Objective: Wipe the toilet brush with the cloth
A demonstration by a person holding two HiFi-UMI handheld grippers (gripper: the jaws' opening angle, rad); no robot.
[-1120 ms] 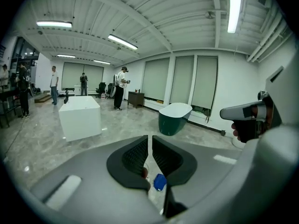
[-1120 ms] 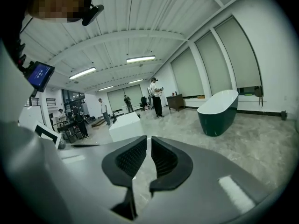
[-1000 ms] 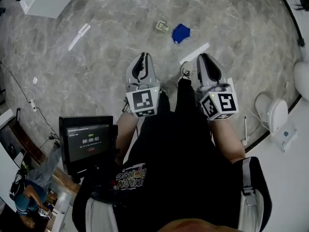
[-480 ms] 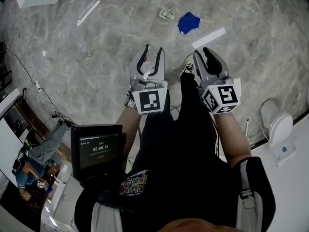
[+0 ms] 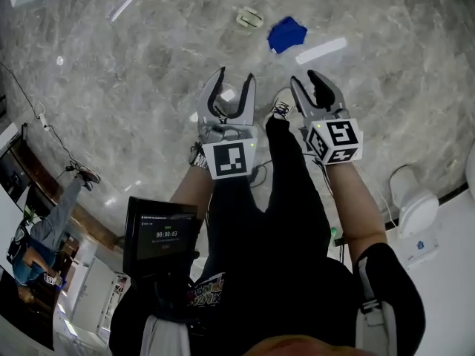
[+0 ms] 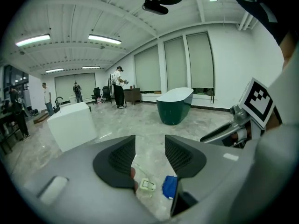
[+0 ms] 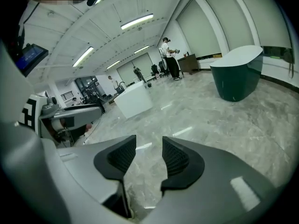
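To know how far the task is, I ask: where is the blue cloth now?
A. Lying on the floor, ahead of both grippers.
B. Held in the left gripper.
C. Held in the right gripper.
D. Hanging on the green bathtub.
A: the blue cloth lies on the marble floor beyond the left gripper and the right gripper, whose jaws have just been opening and hold nothing.

Open showroom hall: marble floor point(image 5: 148, 65), freestanding green bathtub point(image 6: 175, 105), ceiling striplights point(image 6: 105, 39).

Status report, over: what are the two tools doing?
Left tool and right tool empty, jaws just opening. Blue cloth on floor ahead, untouched. Path looks clear.
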